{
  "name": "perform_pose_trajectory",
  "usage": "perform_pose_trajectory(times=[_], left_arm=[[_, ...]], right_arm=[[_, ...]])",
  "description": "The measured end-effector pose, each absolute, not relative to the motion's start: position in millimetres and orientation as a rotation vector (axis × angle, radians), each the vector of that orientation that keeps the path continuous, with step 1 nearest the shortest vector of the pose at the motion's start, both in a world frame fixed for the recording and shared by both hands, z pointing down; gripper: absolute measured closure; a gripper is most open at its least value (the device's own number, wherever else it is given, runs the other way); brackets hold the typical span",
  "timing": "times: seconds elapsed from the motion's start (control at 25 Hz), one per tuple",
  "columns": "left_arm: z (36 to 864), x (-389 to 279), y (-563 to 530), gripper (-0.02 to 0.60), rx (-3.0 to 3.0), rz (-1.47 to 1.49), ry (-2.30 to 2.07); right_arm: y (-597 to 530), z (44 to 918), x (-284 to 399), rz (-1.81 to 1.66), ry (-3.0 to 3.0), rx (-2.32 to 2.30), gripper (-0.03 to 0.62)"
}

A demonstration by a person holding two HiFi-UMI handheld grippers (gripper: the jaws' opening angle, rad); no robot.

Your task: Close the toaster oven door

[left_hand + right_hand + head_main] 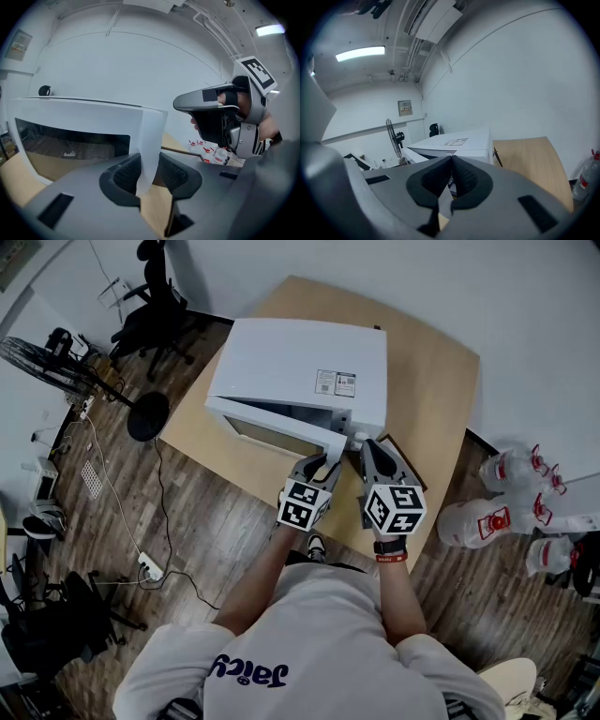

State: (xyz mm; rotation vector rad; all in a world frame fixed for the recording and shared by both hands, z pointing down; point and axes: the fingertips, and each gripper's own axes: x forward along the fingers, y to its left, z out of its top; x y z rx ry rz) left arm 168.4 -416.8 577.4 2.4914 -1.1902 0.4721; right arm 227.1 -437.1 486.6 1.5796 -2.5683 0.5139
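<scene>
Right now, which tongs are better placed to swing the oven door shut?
Left. The left tongs grip the door by its edge; the right tongs are shut, empty, beside the oven.

White walls all round, dark wood-plank floor. Light wood table centre to 12 o'clock. Black office chair at 11, bicycle at 10, black fan near the table's 9 o'clock corner. Power strip with cable on the floor at 8. Packs of water bottles at 3. Ceiling strip light lit; small wall panel on the far wall.
</scene>
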Motion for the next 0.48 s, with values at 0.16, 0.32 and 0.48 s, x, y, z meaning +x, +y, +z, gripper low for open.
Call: perform_pose_trajectory(times=[0.16,0.32,0.48], left_arm=[[577,171,-422,0.449,2.489,0.463,-1.2],[577,173,-428,0.449,2.489,0.451,-1.204],[577,176,-436,0.449,2.488,0.441,-1.206]], right_arm=[[-441,485,229,0.512,-2.582,1.581,0.583],[-445,486,227,0.513,-2.593,1.575,0.583],[-448,489,225,0.519,-2.597,1.57,0.583]])
